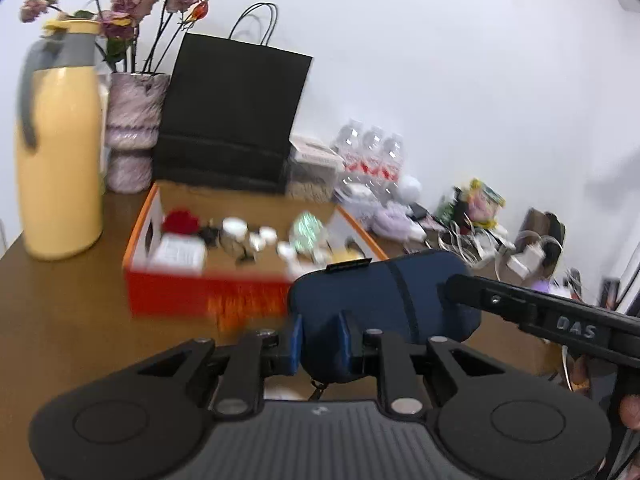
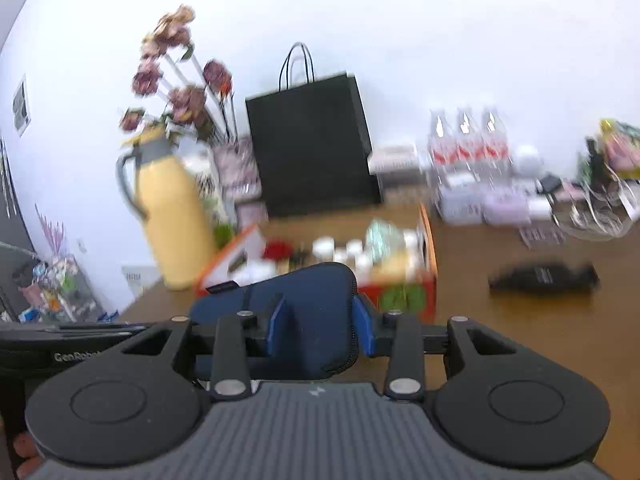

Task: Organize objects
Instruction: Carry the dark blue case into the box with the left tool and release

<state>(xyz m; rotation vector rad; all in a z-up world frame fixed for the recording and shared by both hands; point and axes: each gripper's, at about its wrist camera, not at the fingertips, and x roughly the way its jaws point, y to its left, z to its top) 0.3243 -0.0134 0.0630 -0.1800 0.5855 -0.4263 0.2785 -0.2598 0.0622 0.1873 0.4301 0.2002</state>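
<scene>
A navy blue zip pouch (image 1: 380,292) hangs in the air over the brown table (image 1: 68,304), in front of an orange box (image 1: 208,292). My left gripper (image 1: 320,338) is shut on the pouch's near end, its blue pads pressing both sides. In the right wrist view my right gripper (image 2: 320,324) is shut on the same pouch (image 2: 312,292), across its wider part. The right gripper's black finger (image 1: 472,292) enters the left wrist view from the right and meets the pouch. The orange box (image 2: 426,236) holds several small items: white jars, a red flower, a greenish packet.
A yellow jug (image 1: 60,152) stands at the left beside a vase of dried flowers (image 1: 132,128). Behind the box stands a black paper bag (image 1: 232,120). Water bottles (image 1: 372,156) and clutter line the wall to the right. A black object (image 2: 544,278) lies on the table at right.
</scene>
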